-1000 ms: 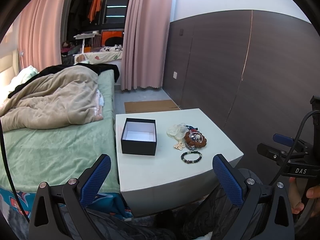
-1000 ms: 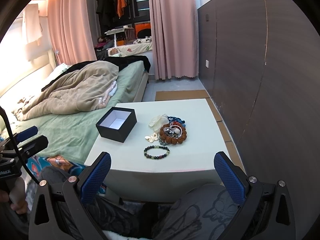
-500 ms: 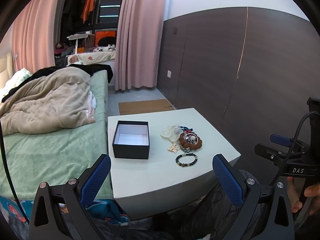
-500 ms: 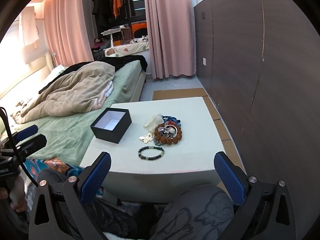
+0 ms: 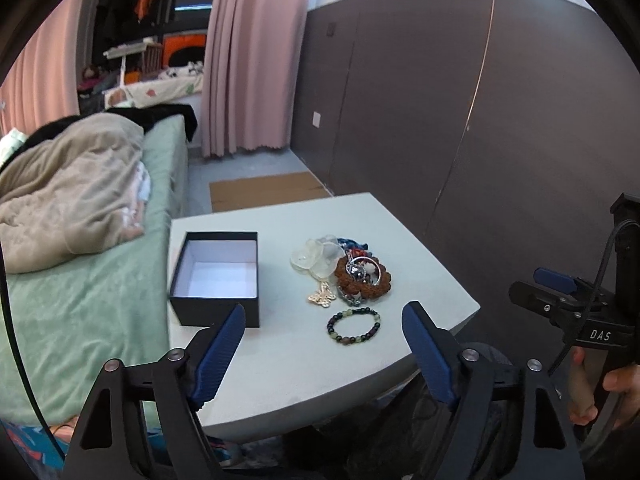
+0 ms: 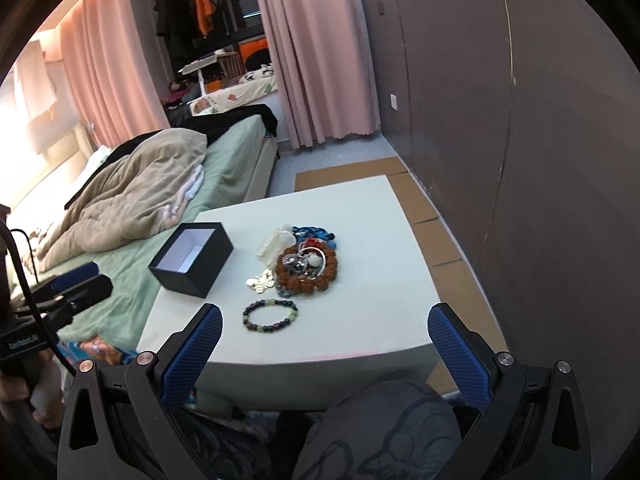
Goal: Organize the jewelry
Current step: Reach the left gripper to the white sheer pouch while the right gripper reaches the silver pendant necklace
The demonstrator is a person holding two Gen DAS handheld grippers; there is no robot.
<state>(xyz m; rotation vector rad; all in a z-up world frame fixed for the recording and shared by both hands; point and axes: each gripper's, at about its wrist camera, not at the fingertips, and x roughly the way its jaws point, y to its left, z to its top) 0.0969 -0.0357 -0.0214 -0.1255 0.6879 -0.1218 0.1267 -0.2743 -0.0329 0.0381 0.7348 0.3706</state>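
Our left gripper [image 5: 323,350] has just been closing a little, yet its jaws stand wide with nothing between them. Our right gripper [image 6: 325,350] is spread wide and empty too. On the white table [image 6: 372,320] the bead bracelet [image 6: 270,315] lies nearest us, the jewelry pile [image 6: 306,264] just behind it, the black box [image 5: 218,276] beside them, lidless.

Bead bracelet [image 5: 353,325] beside black box [image 5: 216,278]

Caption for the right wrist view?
Open right gripper nears a table with a beaded bracelet, jewelry pile and empty black box.
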